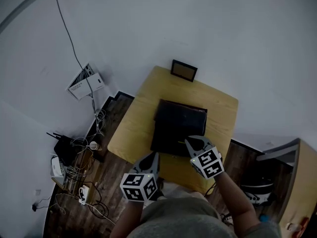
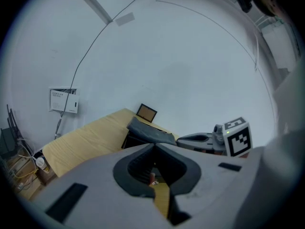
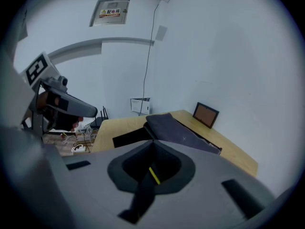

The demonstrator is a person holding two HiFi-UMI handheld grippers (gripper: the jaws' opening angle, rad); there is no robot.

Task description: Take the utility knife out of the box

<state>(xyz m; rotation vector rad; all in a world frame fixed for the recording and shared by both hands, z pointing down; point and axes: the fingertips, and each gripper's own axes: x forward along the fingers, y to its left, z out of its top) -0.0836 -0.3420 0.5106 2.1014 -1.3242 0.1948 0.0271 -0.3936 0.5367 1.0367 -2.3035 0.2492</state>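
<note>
A black box (image 1: 178, 125) lies in the middle of the wooden table (image 1: 143, 108), and its dark lid (image 3: 183, 133) looks tilted up. Inside the box near its front edge lies a thin yellow streak (image 1: 174, 142); I cannot tell whether it is the utility knife. The same yellow strip (image 3: 154, 175) shows through the hollow between my right jaws. My right gripper (image 1: 190, 142) is shut and empty, its tips over the box's near right corner. To the left, my left gripper (image 1: 154, 155) is also shut and empty, just off the box's front left corner above the table.
A small framed picture (image 1: 184, 70) stands at the table's far edge. Cables, a router and power strips (image 1: 74, 167) clutter the floor at left. A white wall box (image 1: 85, 83) hangs on the wall, and a pale cabinet (image 1: 303, 182) stands at right.
</note>
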